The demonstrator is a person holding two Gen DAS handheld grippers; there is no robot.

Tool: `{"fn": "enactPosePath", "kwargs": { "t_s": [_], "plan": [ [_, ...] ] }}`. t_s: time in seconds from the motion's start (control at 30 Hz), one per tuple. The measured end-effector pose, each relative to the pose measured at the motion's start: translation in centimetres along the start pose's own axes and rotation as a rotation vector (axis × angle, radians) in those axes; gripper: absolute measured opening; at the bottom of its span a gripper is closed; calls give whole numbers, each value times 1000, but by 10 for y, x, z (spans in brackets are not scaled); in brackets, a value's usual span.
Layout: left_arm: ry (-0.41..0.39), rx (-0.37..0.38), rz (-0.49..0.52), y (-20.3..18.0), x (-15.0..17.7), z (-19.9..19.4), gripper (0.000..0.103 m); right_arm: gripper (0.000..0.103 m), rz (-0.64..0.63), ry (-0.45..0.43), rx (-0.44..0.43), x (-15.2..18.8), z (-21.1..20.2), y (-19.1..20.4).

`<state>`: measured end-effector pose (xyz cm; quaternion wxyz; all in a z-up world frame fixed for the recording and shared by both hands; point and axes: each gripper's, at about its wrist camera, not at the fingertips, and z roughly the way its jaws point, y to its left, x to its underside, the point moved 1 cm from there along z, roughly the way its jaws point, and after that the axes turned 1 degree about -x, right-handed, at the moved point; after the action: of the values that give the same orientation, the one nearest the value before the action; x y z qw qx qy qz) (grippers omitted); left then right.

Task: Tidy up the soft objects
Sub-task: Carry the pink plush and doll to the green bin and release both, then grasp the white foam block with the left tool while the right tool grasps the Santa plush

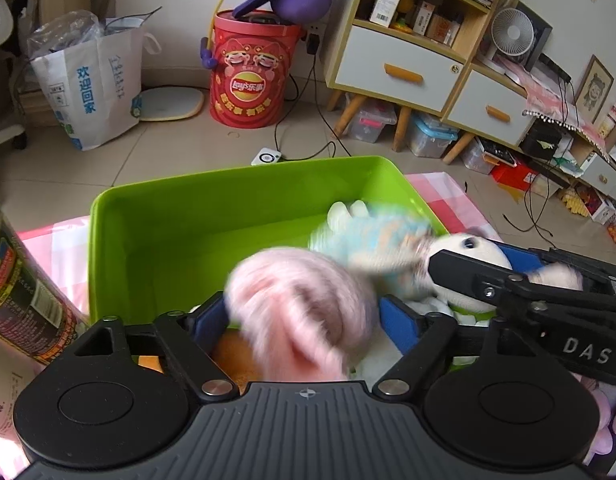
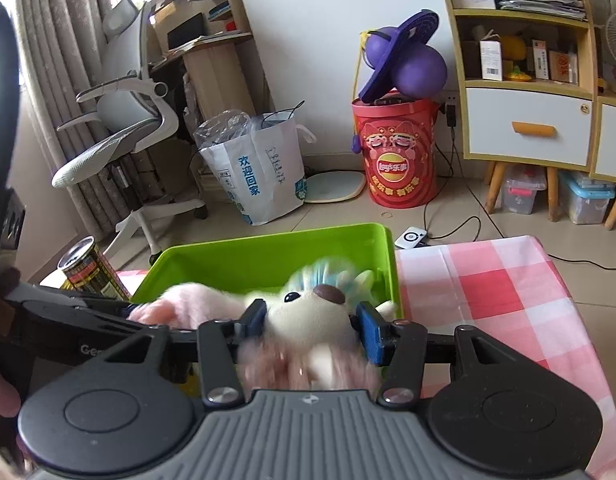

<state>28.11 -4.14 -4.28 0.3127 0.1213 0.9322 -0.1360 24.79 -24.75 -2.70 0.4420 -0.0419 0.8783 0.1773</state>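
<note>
A green plastic bin point(image 1: 147, 208) stands on a pink checked cloth point(image 2: 488, 288). Over its near edge, a blurred pink plush point(image 1: 299, 312) lies between the blue pads of my left gripper point(image 1: 303, 320), whose jaws stand wide; the right pad point(image 1: 400, 320) is clear of it. My right gripper point(image 2: 314, 322) is shut on the head of a white plush dog point(image 2: 308, 316) with a brown nose. From the left wrist view the dog's head point(image 1: 472, 246) shows above the right gripper's black fingers point(image 1: 468, 276). A blurred light-blue fuzzy plush point(image 1: 372, 236) is in the bin behind the dog.
A tall printed can point(image 1: 19, 292) stands left of the bin. On the floor beyond are a red snack bucket point(image 1: 251, 80), a white shopping bag point(image 1: 91, 80) and cables. A shelf unit point(image 1: 408, 60) stands at the back right, an office chair point(image 2: 119, 132) at the back left.
</note>
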Motion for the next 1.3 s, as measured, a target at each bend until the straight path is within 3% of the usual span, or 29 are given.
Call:
{"fn": "enactPosePath", "kwargs": {
  "t_s": [0.1,0.63,1.03,1.3],
  "plan": [
    [-12,2,-2,-1,0,-6,85,24,18,-9,4,-3,-6,-1],
    [-77,2,-15,-7,14,-67,91,34,-22,-44,57,-2,-76,9],
    [-106,5,-33,-3,53,-119,98,44,-61,-47,79,18,-136,21],
    [-112,5,-31,10,89,-149,98,47,-90,-16,50,47,-160,40]
  ]
}}
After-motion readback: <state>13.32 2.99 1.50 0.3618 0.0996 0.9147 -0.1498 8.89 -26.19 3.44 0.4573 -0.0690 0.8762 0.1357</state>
